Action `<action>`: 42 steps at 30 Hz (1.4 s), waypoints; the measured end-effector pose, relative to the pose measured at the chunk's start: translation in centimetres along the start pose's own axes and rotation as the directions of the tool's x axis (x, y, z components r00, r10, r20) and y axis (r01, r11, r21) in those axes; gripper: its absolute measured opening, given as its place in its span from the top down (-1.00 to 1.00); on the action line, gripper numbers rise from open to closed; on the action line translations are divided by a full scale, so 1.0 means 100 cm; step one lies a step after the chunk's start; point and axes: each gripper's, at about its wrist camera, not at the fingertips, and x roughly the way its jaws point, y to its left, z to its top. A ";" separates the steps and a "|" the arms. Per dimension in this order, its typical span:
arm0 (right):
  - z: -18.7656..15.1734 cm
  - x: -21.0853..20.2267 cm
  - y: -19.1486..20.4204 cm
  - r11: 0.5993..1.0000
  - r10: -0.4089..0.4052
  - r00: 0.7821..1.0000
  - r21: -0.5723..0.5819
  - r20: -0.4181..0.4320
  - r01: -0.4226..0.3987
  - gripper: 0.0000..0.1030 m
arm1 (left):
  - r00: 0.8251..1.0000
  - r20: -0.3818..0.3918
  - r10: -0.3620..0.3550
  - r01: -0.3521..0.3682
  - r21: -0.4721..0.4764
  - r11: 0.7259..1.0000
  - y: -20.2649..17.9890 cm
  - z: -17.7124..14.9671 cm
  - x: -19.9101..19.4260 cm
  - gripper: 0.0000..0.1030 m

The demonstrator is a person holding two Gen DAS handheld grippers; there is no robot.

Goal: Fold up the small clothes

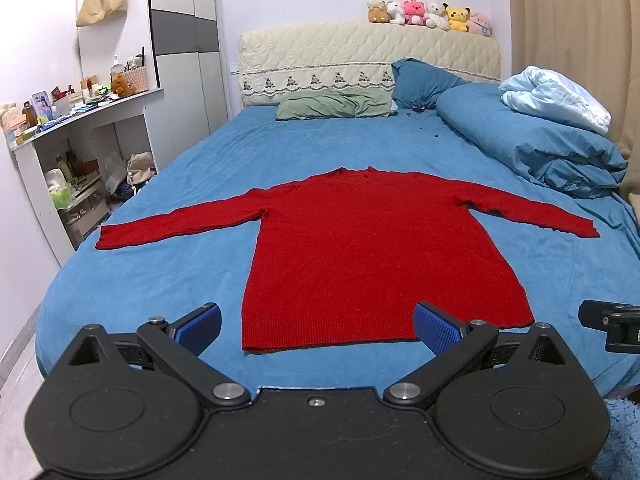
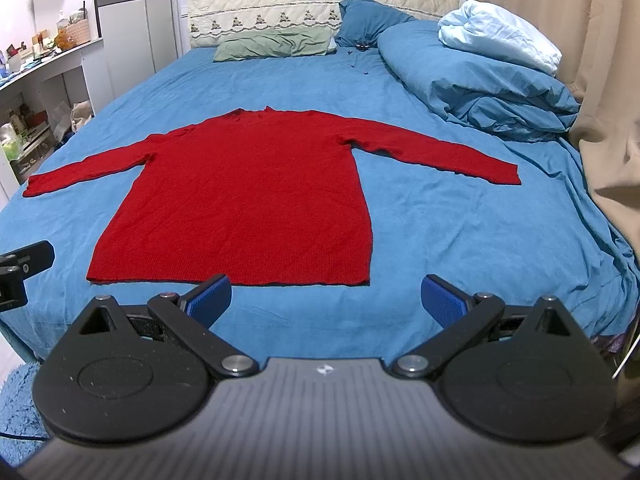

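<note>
A red long-sleeved sweater (image 1: 360,252) lies flat on the blue bed sheet (image 1: 180,288), both sleeves spread out, hem nearest me. It also shows in the right wrist view (image 2: 248,196). My left gripper (image 1: 318,328) is open and empty, held just short of the hem's left half. My right gripper (image 2: 326,300) is open and empty, held just short of the hem's right corner. The right gripper's body shows at the right edge of the left wrist view (image 1: 612,324). The left gripper's body shows at the left edge of the right wrist view (image 2: 20,268).
A blue duvet (image 1: 532,140) with a pale blue bundle (image 1: 556,98) lies at the bed's right side. A green pillow (image 1: 336,104) and a blue pillow (image 1: 424,80) lie at the headboard (image 1: 360,52). Cluttered shelves (image 1: 72,152) stand left. A beige curtain (image 2: 560,20) hangs right.
</note>
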 end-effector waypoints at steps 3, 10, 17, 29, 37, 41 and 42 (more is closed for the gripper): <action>-0.001 -0.002 0.002 1.000 0.005 1.000 -0.006 0.007 -0.005 -1.00 | 1.000 0.006 0.003 -0.003 -0.001 1.000 0.000 0.001 -0.003 -1.00; 0.008 -0.017 -0.007 0.999 0.019 0.999 0.030 0.042 -0.021 -1.00 | 0.999 0.031 -0.009 0.009 -0.014 1.000 0.002 0.022 -0.011 -1.00; 0.043 -0.015 -0.046 0.992 0.018 0.995 0.124 0.103 -0.031 -1.00 | 0.994 0.103 -0.042 0.045 -0.024 0.999 -0.006 0.094 0.009 -1.00; 0.111 0.107 -0.166 0.939 -0.201 0.979 0.292 0.041 0.180 -1.00 | 0.991 0.075 -0.108 0.107 0.017 0.994 -0.057 0.205 0.165 -1.00; 0.123 0.221 -0.230 0.890 -0.235 0.971 0.395 -0.032 0.228 -1.00 | 0.985 -0.074 -0.153 0.156 0.043 0.987 -0.125 0.229 0.323 -1.00; 0.120 0.284 -0.255 0.863 -0.257 0.965 0.435 -0.060 0.257 -1.00 | 0.980 -0.127 -0.155 0.167 0.086 0.982 -0.168 0.222 0.394 -1.00; 0.118 0.302 -0.261 0.852 -0.274 0.959 0.444 -0.074 0.277 -1.00 | 0.976 -0.141 -0.165 0.178 0.087 0.980 -0.177 0.218 0.411 -1.00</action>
